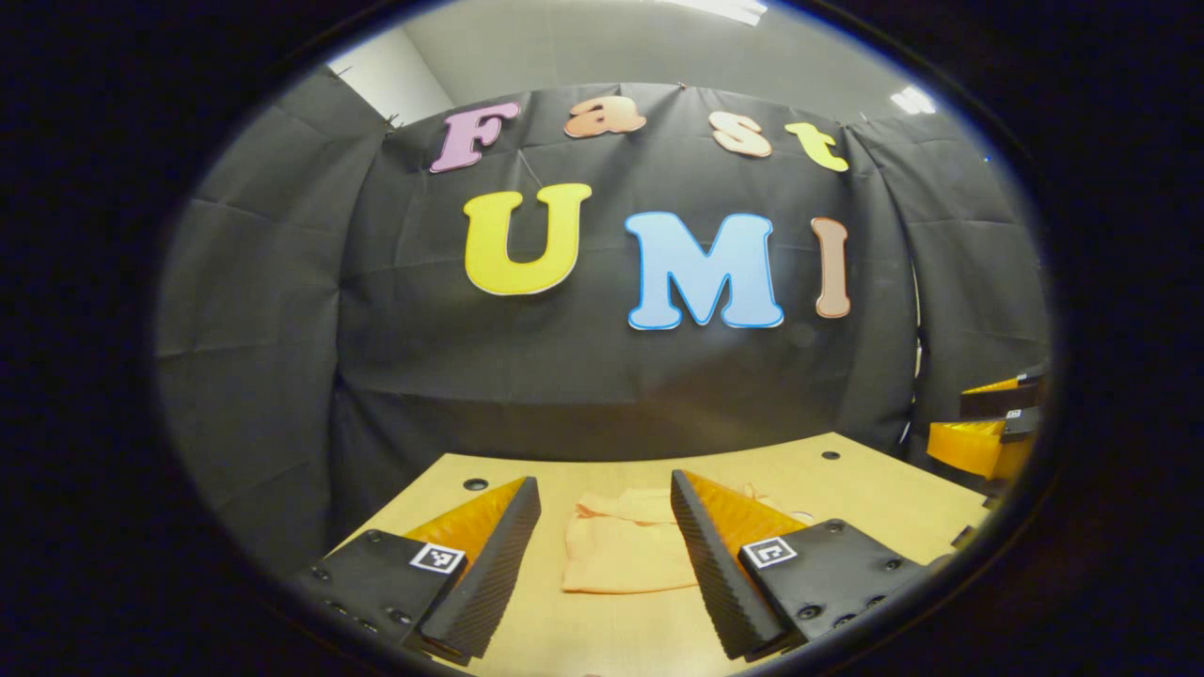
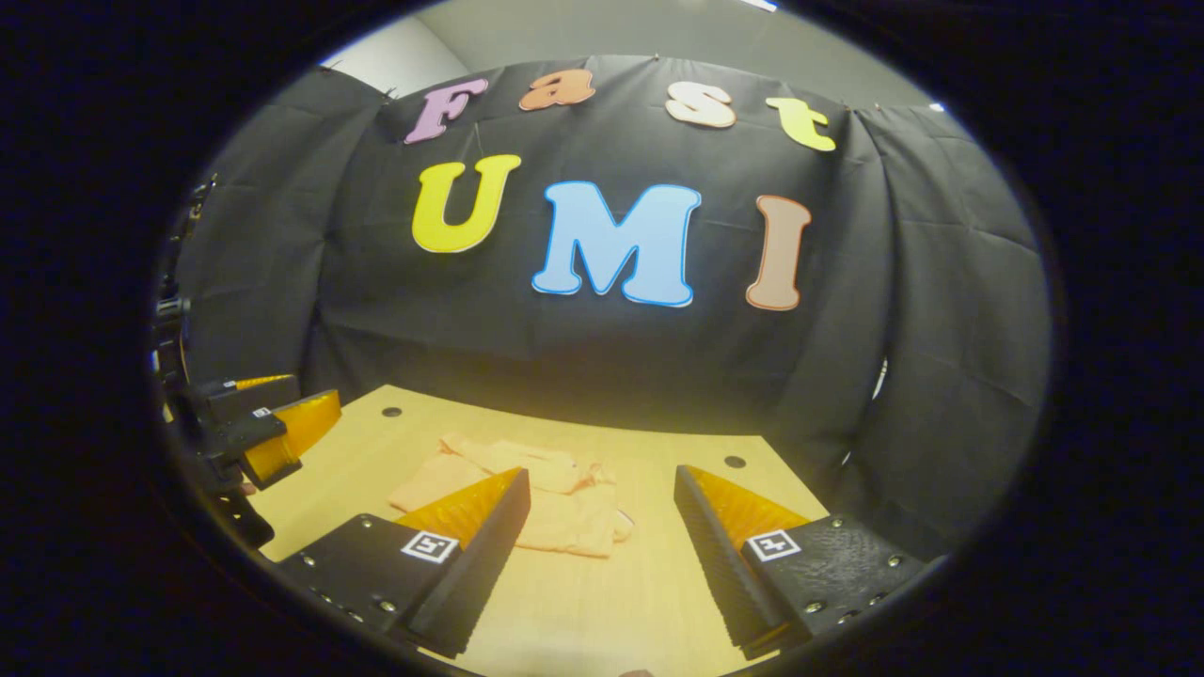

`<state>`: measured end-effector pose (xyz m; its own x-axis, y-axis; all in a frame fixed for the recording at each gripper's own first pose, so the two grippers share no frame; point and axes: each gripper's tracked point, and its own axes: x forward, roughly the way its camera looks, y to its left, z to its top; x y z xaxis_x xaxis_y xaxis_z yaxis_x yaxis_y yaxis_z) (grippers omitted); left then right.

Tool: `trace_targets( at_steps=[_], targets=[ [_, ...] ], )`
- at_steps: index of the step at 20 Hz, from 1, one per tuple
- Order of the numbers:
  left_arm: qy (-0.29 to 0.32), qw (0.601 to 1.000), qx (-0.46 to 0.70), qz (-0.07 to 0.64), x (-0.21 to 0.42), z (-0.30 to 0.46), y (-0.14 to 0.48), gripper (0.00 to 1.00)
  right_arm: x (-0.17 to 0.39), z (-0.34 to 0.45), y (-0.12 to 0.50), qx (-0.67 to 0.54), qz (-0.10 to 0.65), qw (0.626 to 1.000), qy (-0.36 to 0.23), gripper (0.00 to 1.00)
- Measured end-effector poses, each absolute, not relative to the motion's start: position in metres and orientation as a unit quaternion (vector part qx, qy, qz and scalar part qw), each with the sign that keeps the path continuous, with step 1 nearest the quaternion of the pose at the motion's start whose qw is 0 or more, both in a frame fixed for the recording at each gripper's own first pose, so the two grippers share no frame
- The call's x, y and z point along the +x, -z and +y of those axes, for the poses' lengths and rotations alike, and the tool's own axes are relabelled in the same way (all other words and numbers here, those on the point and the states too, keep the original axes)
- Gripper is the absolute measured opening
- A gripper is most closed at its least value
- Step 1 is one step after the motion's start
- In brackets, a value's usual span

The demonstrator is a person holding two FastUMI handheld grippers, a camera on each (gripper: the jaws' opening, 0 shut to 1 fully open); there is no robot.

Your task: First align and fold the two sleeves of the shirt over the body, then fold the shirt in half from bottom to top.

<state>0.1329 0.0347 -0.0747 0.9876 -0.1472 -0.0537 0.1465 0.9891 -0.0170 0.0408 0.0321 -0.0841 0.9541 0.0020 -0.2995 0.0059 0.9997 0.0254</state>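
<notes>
A pale orange shirt lies on a light wooden table in front of a black cloth wall. In the right gripper view the shirt looks bunched and partly folded, with a rumpled band along its far edge and a flatter panel nearer the camera; which part is sleeve and which is body cannot be told. Both tools are raised above the table, touching nothing. The left gripper has its fingers wide apart, and the shirt shows in the gap between them, lying farther off. The right gripper is likewise spread open and empty, with the shirt ahead and to its left. In the right gripper view the left gripper appears at the left edge, beside the table; in the left gripper view the right gripper appears at the right edge. Judging from the crumpled lie of the cloth, the main risk is pinching several layers at once, which would drag the whole shirt instead of turning one sleeve. A grab off the sleeve's edge could leave the fold crooked, and unequal pulls by the two tools could skew the garment on the smooth tabletop.
</notes>
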Motion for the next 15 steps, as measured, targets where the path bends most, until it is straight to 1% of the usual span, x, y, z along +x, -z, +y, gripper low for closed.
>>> trace_targets(
  at_steps=[1,4,6,9,13,15],
  targets=[
    [0.075,0.997,-0.009,0.023,0.134,0.036,0.074,0.92,0.037,0.029,0.083,0.01,0.151,0.988,0.006,0.96],
    [0.074,0.997,0.002,0.017,0.135,0.035,0.076,0.92,0.033,0.016,0.08,0.017,0.144,0.989,0.028,0.96],
    [0.083,0.996,0.012,0.01,0.131,0.028,0.077,0.92,0.031,0.013,0.08,0.034,0.137,0.99,0.027,0.96],
    [0.085,0.996,0.024,0.001,0.126,0.016,0.079,0.92,0.025,-0.009,0.085,0.022,0.127,0.991,0.04,0.96],
    [0.077,0.997,0.001,0.0,0.114,-0.024,0.081,0.92,0.017,-0.041,0.099,0.013,0.119,0.993,0.023,0.96],
    [0.058,0.998,0.003,-0.001,0.104,-0.049,0.079,0.92,0.015,-0.06,0.103,0.016,0.108,0.994,0.001,0.96]
  ],
)
